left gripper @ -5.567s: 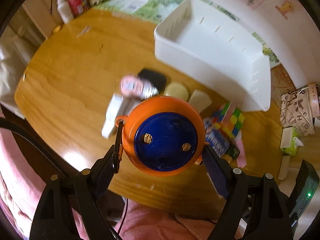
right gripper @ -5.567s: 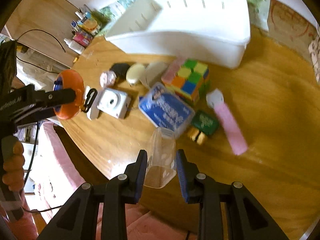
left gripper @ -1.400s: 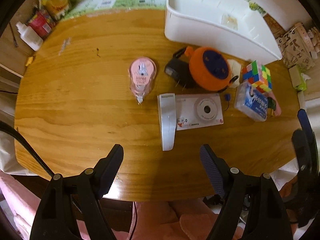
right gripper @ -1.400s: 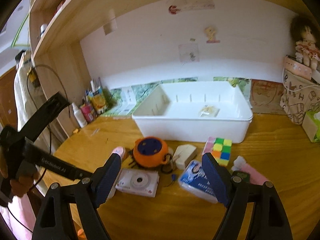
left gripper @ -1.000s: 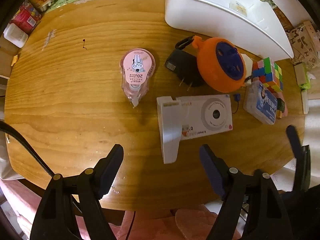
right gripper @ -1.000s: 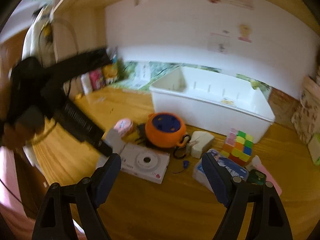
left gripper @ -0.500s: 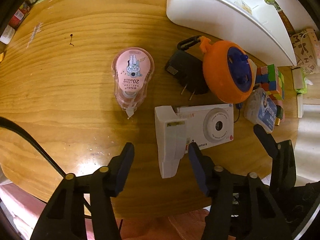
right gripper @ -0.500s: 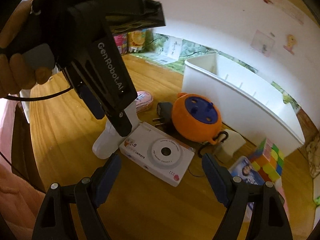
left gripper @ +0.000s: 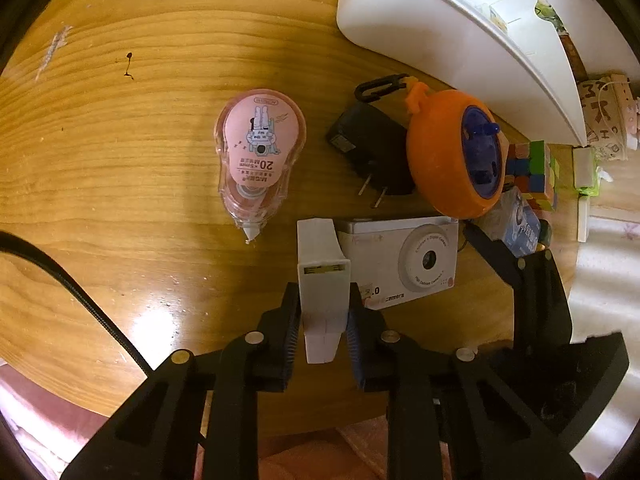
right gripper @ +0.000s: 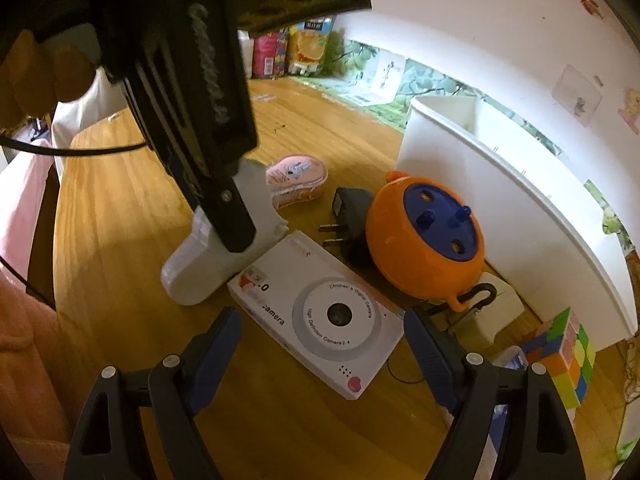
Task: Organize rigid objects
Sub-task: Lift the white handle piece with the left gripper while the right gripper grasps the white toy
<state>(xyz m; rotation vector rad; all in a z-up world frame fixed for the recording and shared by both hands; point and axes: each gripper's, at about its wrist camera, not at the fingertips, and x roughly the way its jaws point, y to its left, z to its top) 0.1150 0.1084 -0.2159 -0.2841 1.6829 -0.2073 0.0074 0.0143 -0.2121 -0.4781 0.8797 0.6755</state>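
My left gripper is shut on a long white plastic block that lies on the wooden table; it also shows in the right wrist view. A white toy camera lies right beside the block. My right gripper is open and hovers just in front of the camera, jaws wide on either side. An orange and blue round reel, a black plug adapter, a pink correction tape and a colour cube lie nearby.
A large white bin stands at the back of the table. A small white block and a blue pack lie right of the reel. Bottles and cartons stand at the back left. The table's front edge is close.
My left gripper has moved down and forward and closed on the white block. My right gripper has come closer to the camera and stays open.
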